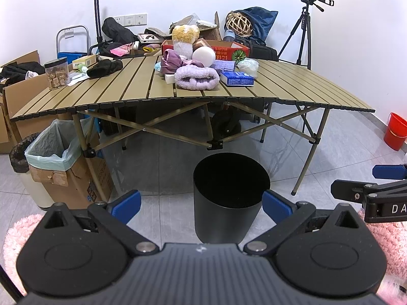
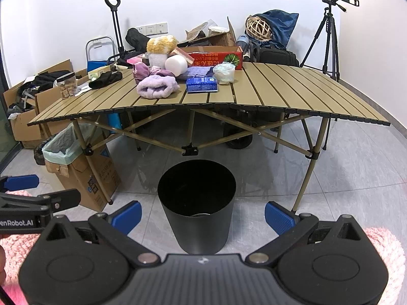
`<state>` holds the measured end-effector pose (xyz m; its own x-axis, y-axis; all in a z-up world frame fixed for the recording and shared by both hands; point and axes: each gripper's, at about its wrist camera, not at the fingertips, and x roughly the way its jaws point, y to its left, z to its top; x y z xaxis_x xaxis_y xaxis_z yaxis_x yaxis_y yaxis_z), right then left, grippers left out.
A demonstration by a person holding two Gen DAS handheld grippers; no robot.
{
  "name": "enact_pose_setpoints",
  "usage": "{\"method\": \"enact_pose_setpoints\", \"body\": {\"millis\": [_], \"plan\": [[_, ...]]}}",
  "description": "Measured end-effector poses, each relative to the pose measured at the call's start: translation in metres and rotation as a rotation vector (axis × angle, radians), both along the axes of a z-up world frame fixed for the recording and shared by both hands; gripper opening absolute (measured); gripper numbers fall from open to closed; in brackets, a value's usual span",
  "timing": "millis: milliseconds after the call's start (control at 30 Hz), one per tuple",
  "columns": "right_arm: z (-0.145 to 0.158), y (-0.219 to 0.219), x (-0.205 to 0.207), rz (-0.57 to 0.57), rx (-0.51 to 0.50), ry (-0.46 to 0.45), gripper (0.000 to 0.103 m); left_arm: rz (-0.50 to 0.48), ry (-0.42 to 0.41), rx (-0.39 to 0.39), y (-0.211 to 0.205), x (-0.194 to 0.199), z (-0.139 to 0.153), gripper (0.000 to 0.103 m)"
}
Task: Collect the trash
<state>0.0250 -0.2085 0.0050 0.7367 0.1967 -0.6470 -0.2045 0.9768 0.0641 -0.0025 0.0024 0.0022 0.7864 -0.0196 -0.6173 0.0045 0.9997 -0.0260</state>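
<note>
A slatted folding table (image 1: 292, 81) of tan ribbed panels on a crossed metal frame fills the room, its near edge bare and its far middle heaped with clutter. On the tiled floor just before that near edge stands a black cylindrical bin (image 2: 195, 203), smooth-walled, rigid and open-topped; something pale lies at its bottom, too dim to identify. It looks light and stiff, best taken by the rim if it must be shifted.

Likely trash sits toward the table's centre. A blue rectangular packet (image 2: 202, 84), boxy and printed, should be light and slightly crushable, easiest pinched across its short sides. Beside it a crumpled translucent plastic bag (image 2: 223, 72) appears featherweight, soft and slippery, so a grip on a bunched fold seems safest. A lilac fleece bundle (image 2: 157, 87) and a white foam-like roll (image 2: 176, 64) lie left of these; whether they count as trash cannot be told.

Near the table's left corner stands a clear jar (image 1: 57, 73) with a dark lid, hard and probably the heaviest piece.

The left claw (image 1: 201, 207) and the right claw (image 2: 202, 216) both hover low over the bin, blue pads spread wide, holding nothing.
</note>
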Motion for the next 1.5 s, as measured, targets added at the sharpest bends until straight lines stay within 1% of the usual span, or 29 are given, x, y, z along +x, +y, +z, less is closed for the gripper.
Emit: {"method": "enact_pose_setpoints", "body": {"millis": [1333,1500], "plan": [[0.0004,0.0013,-0.0009,0.0,0.001,-0.005,0.103,-0.001,-0.007,-0.001,-0.0021,0.0007,0.0,0.103],[0.0076,0.0102,0.0002,0.007,-0.003,-0.013,0.103,0.0,-0.008,0.001,-0.0021,0.0019,-0.0004,0.103]]}}
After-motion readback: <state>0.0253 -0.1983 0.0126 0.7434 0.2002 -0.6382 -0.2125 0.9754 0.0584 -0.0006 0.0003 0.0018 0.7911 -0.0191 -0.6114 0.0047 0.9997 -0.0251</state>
